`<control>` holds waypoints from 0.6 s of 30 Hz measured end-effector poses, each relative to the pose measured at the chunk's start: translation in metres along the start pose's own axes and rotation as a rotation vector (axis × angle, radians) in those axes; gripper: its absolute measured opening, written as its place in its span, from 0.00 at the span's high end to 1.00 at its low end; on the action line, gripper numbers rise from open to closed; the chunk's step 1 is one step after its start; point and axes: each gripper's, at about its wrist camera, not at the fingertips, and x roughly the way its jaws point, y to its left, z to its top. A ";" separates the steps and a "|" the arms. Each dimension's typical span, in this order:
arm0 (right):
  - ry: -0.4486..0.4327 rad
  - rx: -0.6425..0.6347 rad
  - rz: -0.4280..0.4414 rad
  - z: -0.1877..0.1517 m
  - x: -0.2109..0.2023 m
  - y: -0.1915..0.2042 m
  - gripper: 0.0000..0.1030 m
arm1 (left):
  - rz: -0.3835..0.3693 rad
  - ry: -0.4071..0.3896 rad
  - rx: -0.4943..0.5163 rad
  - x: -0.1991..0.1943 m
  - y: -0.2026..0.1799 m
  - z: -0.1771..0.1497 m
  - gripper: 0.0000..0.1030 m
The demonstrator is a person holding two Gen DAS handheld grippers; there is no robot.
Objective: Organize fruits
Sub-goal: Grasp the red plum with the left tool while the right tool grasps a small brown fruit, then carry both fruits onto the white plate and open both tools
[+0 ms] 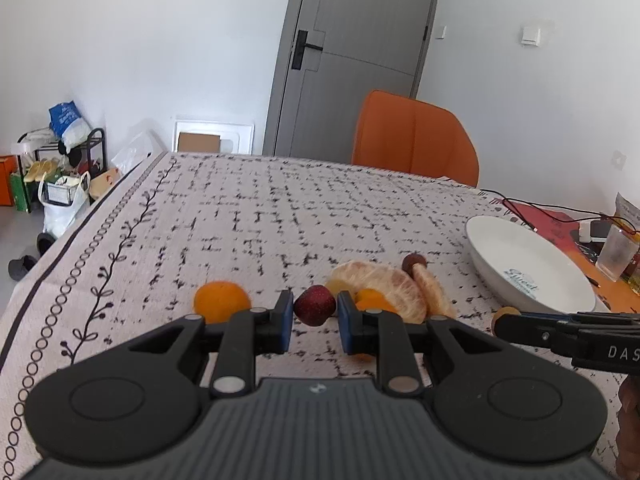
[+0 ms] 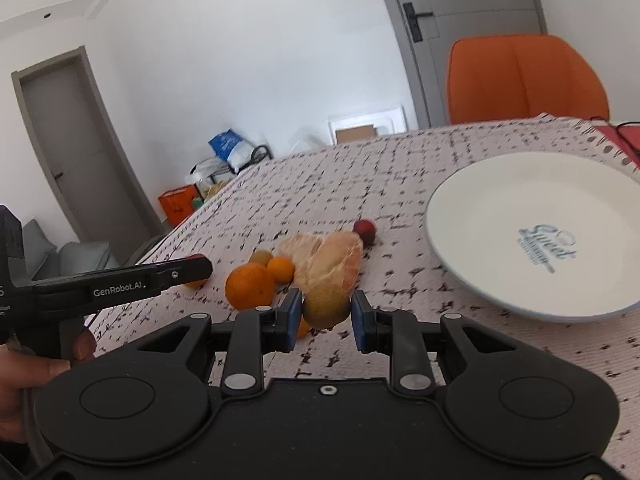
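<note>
Left wrist view: my left gripper (image 1: 314, 312) is clenched on a small dark-red rounded fruit (image 1: 315, 305), held just clear of the patterned tablecloth (image 1: 240, 216). Beyond it lie a round orange (image 1: 221, 301) and peeled pale pomelo segments (image 1: 384, 284). On the right wrist camera, my right gripper (image 2: 326, 314) grasps a round yellow-green fruit (image 2: 325, 306) between its blue pads. The white ceramic plate (image 2: 480, 216) sits nearby to the right, bare.

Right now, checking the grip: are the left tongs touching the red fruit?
Touching. The left wrist view shows both blue pads of the left tongs pressed against the red fruit, no gap.
</note>
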 end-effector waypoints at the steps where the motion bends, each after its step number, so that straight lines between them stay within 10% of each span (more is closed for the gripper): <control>1: -0.008 -0.001 -0.008 0.001 -0.002 -0.001 0.76 | -0.002 -0.004 0.005 -0.001 -0.002 0.001 0.79; 18: -0.091 0.050 -0.093 0.006 -0.037 -0.041 0.76 | -0.087 -0.017 0.089 0.014 -0.060 0.009 0.79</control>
